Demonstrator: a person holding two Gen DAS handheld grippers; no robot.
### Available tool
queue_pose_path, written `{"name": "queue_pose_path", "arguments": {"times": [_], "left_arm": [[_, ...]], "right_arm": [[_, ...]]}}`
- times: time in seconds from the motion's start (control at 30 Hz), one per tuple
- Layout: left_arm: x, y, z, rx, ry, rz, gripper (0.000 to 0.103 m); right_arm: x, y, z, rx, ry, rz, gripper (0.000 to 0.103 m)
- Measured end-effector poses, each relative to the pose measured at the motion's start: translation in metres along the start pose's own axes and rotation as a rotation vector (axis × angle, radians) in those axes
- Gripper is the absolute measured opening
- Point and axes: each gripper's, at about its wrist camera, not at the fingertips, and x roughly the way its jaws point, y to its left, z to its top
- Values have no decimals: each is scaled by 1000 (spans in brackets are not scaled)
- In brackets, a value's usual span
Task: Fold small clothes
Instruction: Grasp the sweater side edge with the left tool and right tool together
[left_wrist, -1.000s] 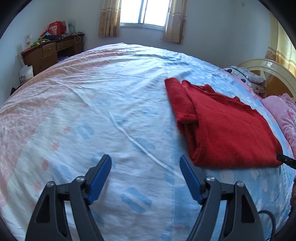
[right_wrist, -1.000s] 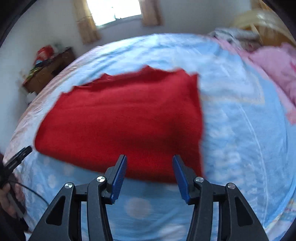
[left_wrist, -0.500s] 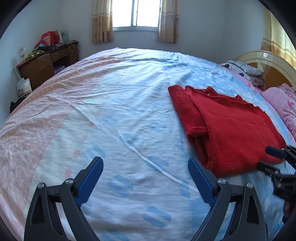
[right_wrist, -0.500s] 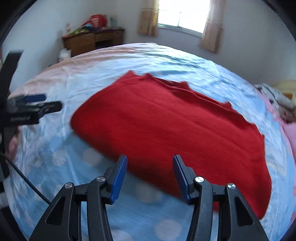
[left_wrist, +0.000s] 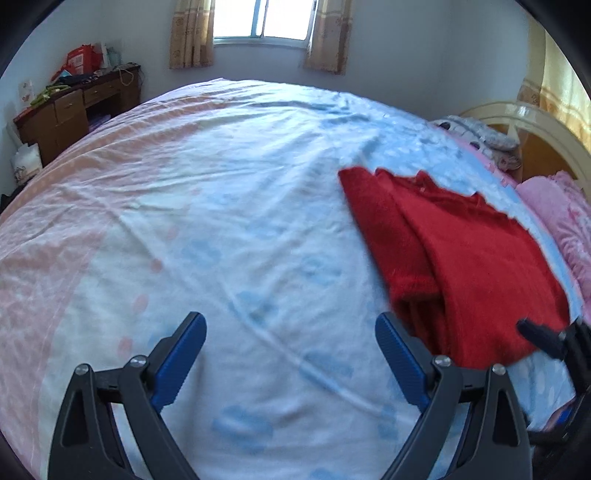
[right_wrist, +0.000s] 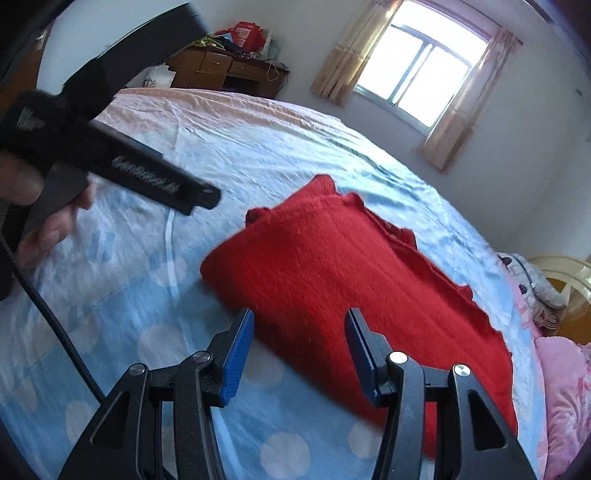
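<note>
Item: red knitted garment, folded in layers, lying on the blue-and-pink bedsheet toward the pillow side.

Right gripper: jaws partly apart, empty, poised over the garment's near edge.

Left gripper: jaws have just been opening, now wide, nothing between them, over bare sheet beside the garment.

Risks: pinching only the top layer would unfold the stack; pads may catch sheet with the knit; grippers near each other could collide.

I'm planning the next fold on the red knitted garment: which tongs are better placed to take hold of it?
Right, probably. The right tongs stand open directly over the near edge of the red knitted garment. The left tongs, also open, face bare blue-and-pink bedsheet, with the garment off to their side.
</note>
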Motion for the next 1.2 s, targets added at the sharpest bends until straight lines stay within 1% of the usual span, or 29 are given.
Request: {"name": "queue_pose_path", "arguments": {"times": [0.2,0.3,0.37,0.4,0.5,0.63,0.7,0.77,0.8,0.83,0.87,0.9,0.93,1.0,1.07,1.1,1.13,1.2], "left_arm": [[7,-7,21,-7,-31,-119,95],[13,-14,30,-5,-24,-185,95],[20,-18,38,-25,-13,-249,95],[25,-20,42,-34,-2,-269,95],[36,-26,52,-56,11,-298,95],[53,-37,60,-53,40,-327,95],[62,-42,62,-44,56,-315,93],[69,-45,63,-32,73,-306,87],[73,-46,64,-32,86,-306,78],[74,-46,63,-29,88,-313,66],[75,-47,64,-16,90,-316,58],[76,-48,63,-2,95,-323,34],[77,-48,63,-7,99,-333,23],[77,-43,63,-38,95,-352,22],[78,-38,62,-58,97,-373,21],[78,-35,62,-75,101,-386,21],[79,-32,62,-94,106,-402,21],[81,-30,62,-106,111,-419,20]], "right_arm": [[3,9,5,-30,-19,-36,52],[6,10,7,-25,-22,-46,52],[8,10,9,-18,-23,-51,52],[9,10,9,-14,-24,-52,52],[10,13,9,-9,-27,-64,52],[10,16,8,-17,-29,-77,52],[11,16,7,-17,-28,-78,52],[12,16,7,-17,-27,-81,52],[12,17,7,-17,-27,-82,52],[13,16,7,-16,-27,-82,52],[13,16,7,-14,-26,-81,52],[11,18,7,-14,-26,-77,49],[11,18,8,-15,-25,-67,46],[10,20,8,-23,-26,-50,28],[8,24,9,-34,-27,-51,22],[8,25,9,-35,-25,-45,17],[8,25,8,-33,-24,-41,16],[8,23,8,-27,-21,-36,7]]}}
